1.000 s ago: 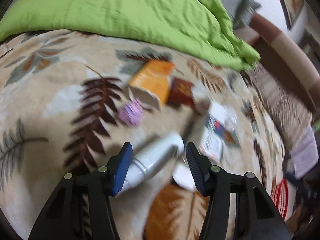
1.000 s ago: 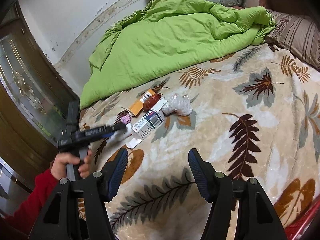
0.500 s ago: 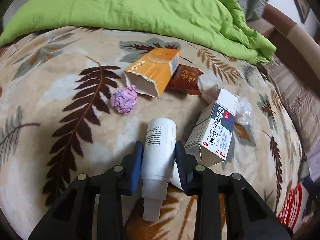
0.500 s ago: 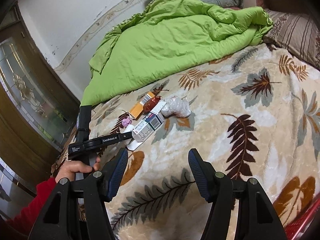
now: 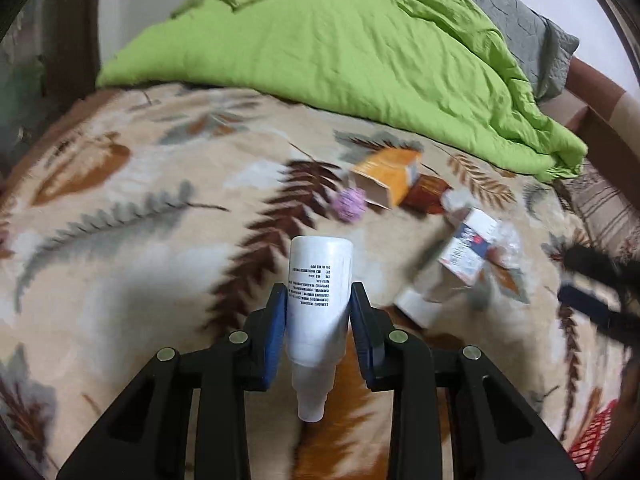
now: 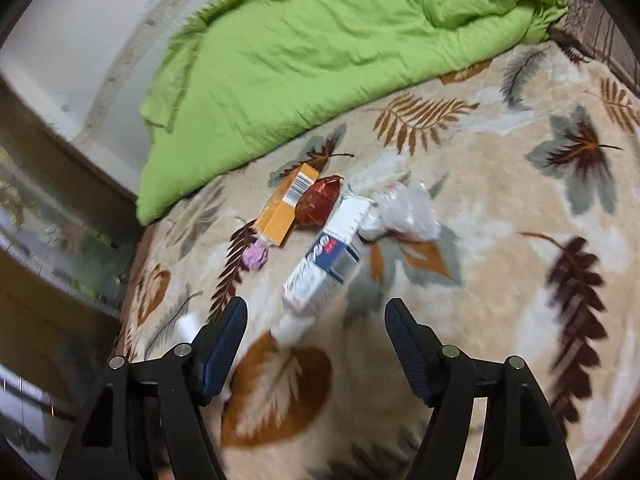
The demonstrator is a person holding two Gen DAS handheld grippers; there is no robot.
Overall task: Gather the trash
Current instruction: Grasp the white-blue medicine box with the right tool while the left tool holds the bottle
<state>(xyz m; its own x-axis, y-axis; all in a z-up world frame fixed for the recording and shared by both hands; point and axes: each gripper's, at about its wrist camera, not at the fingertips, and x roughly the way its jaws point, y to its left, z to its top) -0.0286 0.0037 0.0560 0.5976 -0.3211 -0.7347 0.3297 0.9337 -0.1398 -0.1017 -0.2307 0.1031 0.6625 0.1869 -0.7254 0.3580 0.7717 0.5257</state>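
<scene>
Left gripper [image 5: 319, 304] is clamped on a white plastic bottle [image 5: 319, 300]: both blue pads press its sides, nozzle end pointing back toward the camera, printed label facing up. Its jaws have just been closing onto it. The bottle is held above the leaf-print blanket [image 5: 120, 248], not resting on it.

Right gripper [image 6: 316, 328] has jaws wide apart and nothing between the pads; they have just been opening further. It hangs over the blanket just short of the white-and-blue carton [image 6: 324, 264], which lies tilted with one open flap toward the gripper.

Rest of the trash sits in one cluster on the blanket:
- orange carton [image 6: 286, 204], open end toward the crumpled purple paper ball [image 6: 255, 256], which lies just beside it
- dark red foil wrapper [image 6: 318, 202], touching the orange carton's side
- crumpled clear plastic bag [image 6: 404, 212], against the far end of the white-and-blue carton

Green duvet [image 6: 320, 48] is bunched up behind the cluster. Red mesh object [image 5: 596, 436] at the lower right edge of the left view, possibly a basket, too cropped to confirm. Both views are motion-blurred.
</scene>
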